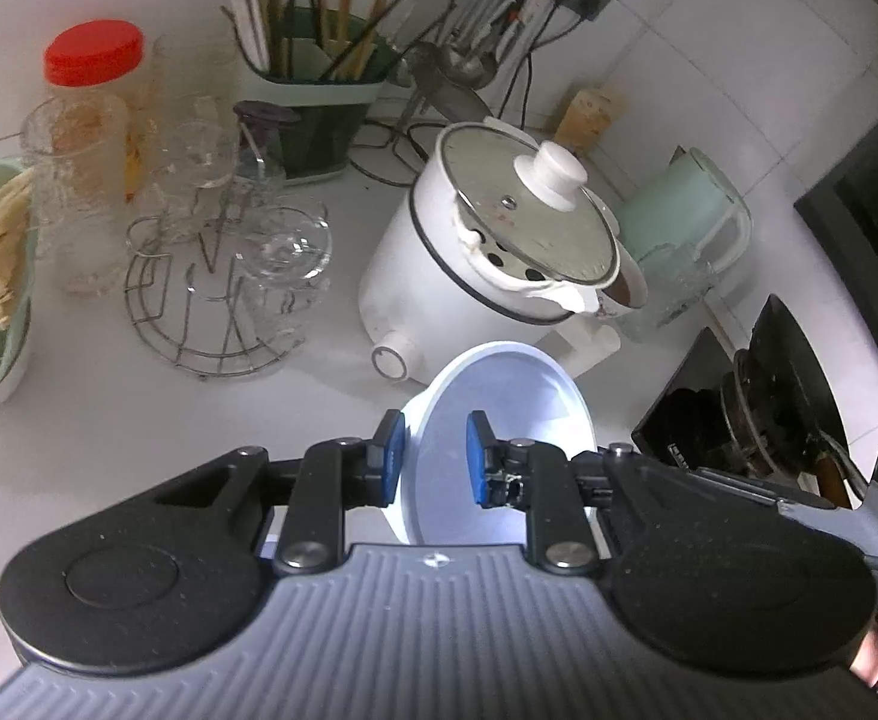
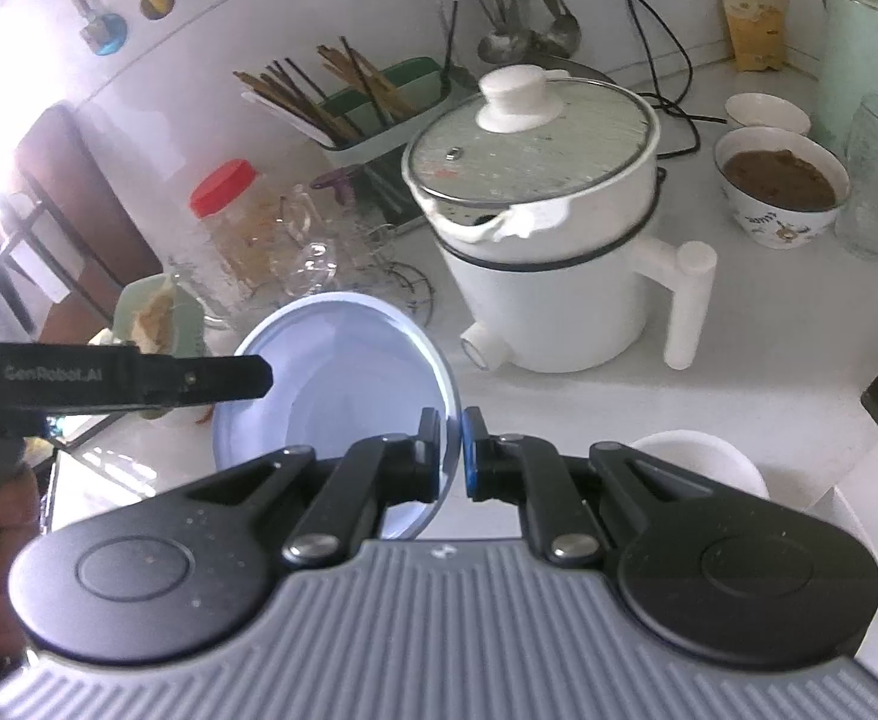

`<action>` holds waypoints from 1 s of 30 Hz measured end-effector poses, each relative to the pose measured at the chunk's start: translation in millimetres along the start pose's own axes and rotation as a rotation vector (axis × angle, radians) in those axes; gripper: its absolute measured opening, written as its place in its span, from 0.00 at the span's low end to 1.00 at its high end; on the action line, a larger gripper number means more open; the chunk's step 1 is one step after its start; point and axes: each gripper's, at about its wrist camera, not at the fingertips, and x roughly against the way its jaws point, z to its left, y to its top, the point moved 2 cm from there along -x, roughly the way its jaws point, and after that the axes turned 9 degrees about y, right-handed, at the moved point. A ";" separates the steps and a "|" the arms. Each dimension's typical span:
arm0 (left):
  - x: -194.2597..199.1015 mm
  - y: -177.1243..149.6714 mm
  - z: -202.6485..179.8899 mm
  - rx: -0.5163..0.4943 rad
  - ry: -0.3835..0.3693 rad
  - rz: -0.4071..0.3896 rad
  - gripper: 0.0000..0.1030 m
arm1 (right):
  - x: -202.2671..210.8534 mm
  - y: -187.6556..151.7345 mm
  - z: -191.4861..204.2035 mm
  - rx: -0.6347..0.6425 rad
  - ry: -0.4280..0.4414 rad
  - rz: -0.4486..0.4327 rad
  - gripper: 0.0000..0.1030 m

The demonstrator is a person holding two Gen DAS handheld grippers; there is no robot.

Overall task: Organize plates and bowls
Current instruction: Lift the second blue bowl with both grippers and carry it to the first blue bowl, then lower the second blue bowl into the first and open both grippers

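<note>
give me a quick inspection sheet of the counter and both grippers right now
surface: white counter, crowded along the back
job's things: pale blue bowl held tilted at its rim; white bowl lower right
clutter: electric pot, bowl of brown food, red-lid jar, wire rack, chopstick holder, kettle
grippers: left gripper straddles the blue bowl's rim; right gripper pinches the opposite rim
cables: black cords behind the pot
surroundings: white tiled wall, hanging ladles

plate (image 2: pixel 343 384) before pot (image 2: pixel 547 228) | rack (image 1: pixel 199 306) left of pot | filled bowl (image 2: pixel 778 186) right
</note>
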 end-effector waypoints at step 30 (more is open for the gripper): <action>-5.5 -74.6 86.8 0.191 0.231 0.144 0.23 | -72.3 -48.9 48.8 0.064 0.070 0.248 0.10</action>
